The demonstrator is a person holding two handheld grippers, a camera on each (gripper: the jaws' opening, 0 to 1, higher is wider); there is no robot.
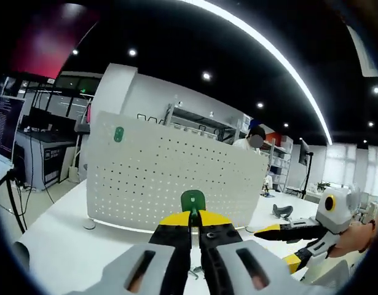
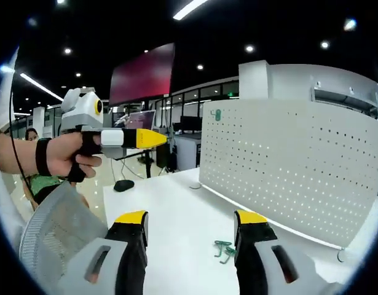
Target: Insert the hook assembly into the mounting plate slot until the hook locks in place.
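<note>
Two tools: left tool [image 1: 195,222] pinches a green hook [image 1: 193,200] near the pegboard [image 1: 176,178]; right tool [image 2: 190,222] spread wide.

This is an open-plan lab or tech office. A black ceiling carries recessed spotlights and a long light strip [image 1: 281,67] across the upper right. At the left edge stand a monitor [image 1: 5,126] and desks; metal shelving [image 1: 201,123] sits centre behind the white pegboard [image 1: 176,178]. A large red wall screen [image 2: 142,74] hangs upper centre over white worktables [image 2: 176,215].
</note>
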